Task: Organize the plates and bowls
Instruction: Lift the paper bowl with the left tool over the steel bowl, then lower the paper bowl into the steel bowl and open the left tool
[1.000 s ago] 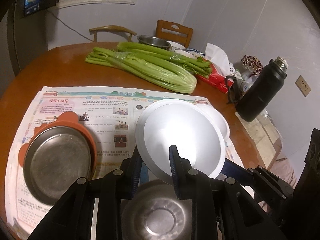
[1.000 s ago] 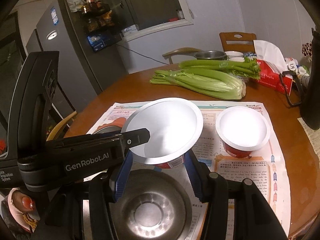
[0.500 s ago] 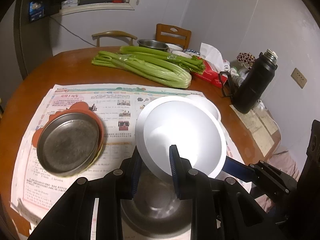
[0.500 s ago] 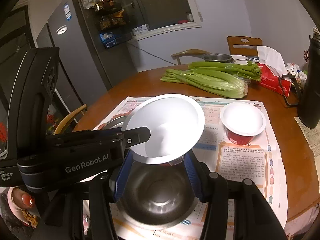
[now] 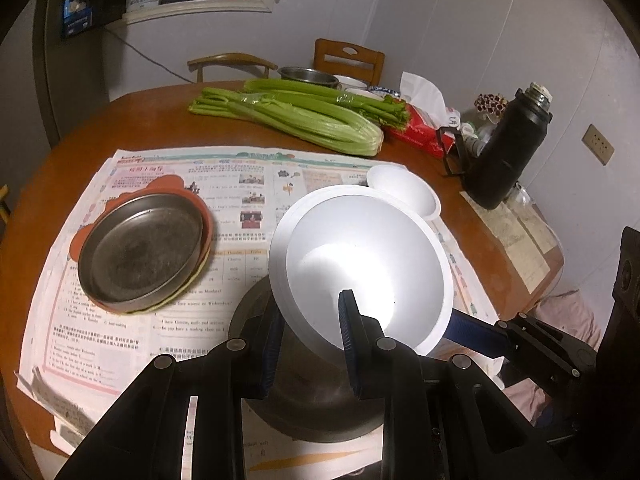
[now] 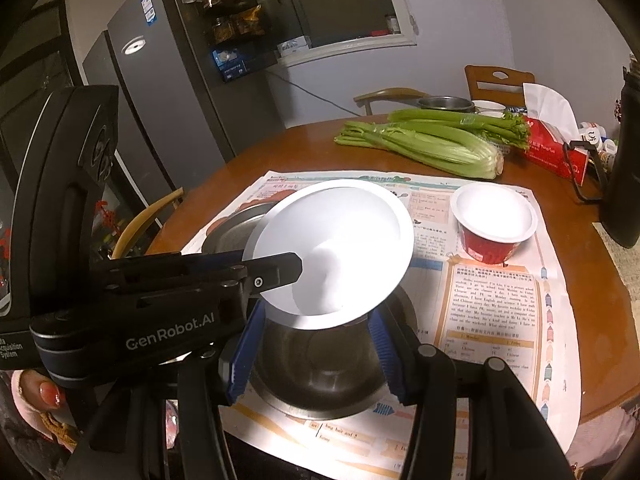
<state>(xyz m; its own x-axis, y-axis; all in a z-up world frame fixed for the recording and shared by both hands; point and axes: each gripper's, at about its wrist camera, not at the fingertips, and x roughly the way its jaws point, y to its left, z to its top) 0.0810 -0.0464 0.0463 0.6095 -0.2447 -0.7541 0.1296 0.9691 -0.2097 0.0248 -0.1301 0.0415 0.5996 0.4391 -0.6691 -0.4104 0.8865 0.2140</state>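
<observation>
A round wooden surface (image 5: 132, 120) carries a spread newspaper (image 5: 168, 216), with celery (image 5: 304, 116), a tissue pack (image 5: 420, 132) and a black flask (image 5: 508, 148) toward the far side; a grey fridge (image 6: 168, 92) stands behind. Near the edge on the paper sits a steel bowl (image 6: 320, 364), nothing in it that shows. Above it a white bowl (image 5: 364, 264) is held tilted, its empty mouth turned up and toward the cameras. The left gripper (image 5: 310, 344) has its jaws closed on the bowl's near rim, one finger inside, one outside. The right gripper (image 6: 316, 350) has its jaws partly closed around the bowl's base from below; the rim hides the contact, so whether the pads press cannot be told. A steel plate (image 5: 140, 248), empty, rests on an orange plate (image 5: 200, 208) at the left. A small red cup (image 6: 494, 224) with a white empty inside stands upright on the paper at the right, partly hidden behind the white bowl in the left view. At the back a steel pot (image 5: 308, 76) and small dishes are too far to make out.
</observation>
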